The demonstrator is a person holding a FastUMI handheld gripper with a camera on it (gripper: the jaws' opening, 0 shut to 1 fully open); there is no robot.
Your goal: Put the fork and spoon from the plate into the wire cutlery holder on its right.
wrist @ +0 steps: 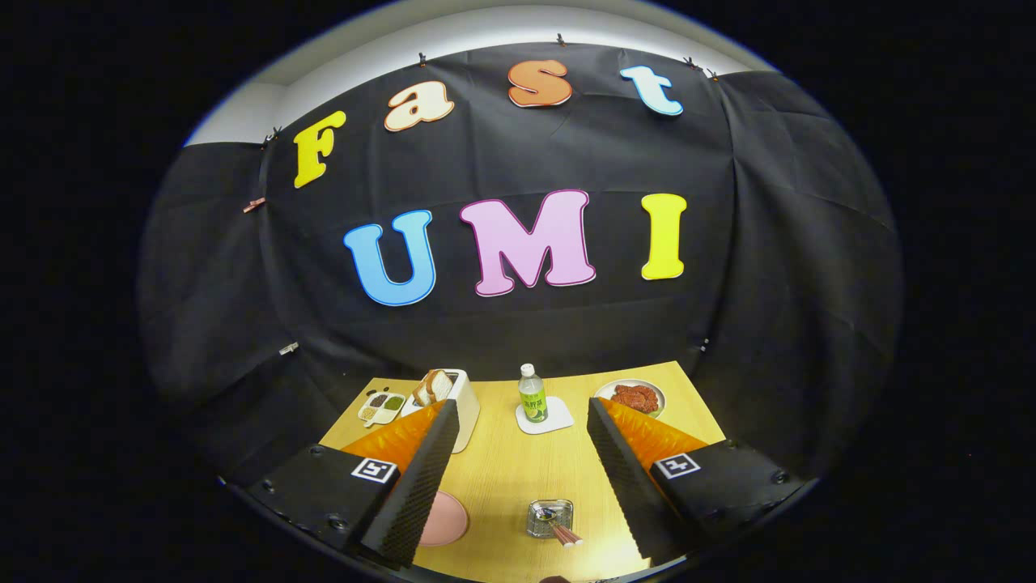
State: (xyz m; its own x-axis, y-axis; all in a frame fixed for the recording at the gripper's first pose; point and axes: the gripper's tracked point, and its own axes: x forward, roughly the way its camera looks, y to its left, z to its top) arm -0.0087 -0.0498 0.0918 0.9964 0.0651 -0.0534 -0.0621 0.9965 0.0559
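Observation:
My gripper [522, 417] hangs high above the wooden table [502, 478], its fingers wide apart with nothing between them. Down between the fingers stands the wire cutlery holder [550, 518], and cutlery with thin pinkish handles [564, 533] sticks out of it toward the near table edge. Left of the holder lies a pink plate [445, 518], partly hidden behind my left finger [417, 478]. The part of the plate that shows is bare.
At the back of the table stand a white toaster with bread slices [445, 397], a small divided dish of condiments [380, 406], a green bottle [531, 394] on a white coaster, and a plate of red food [635, 397].

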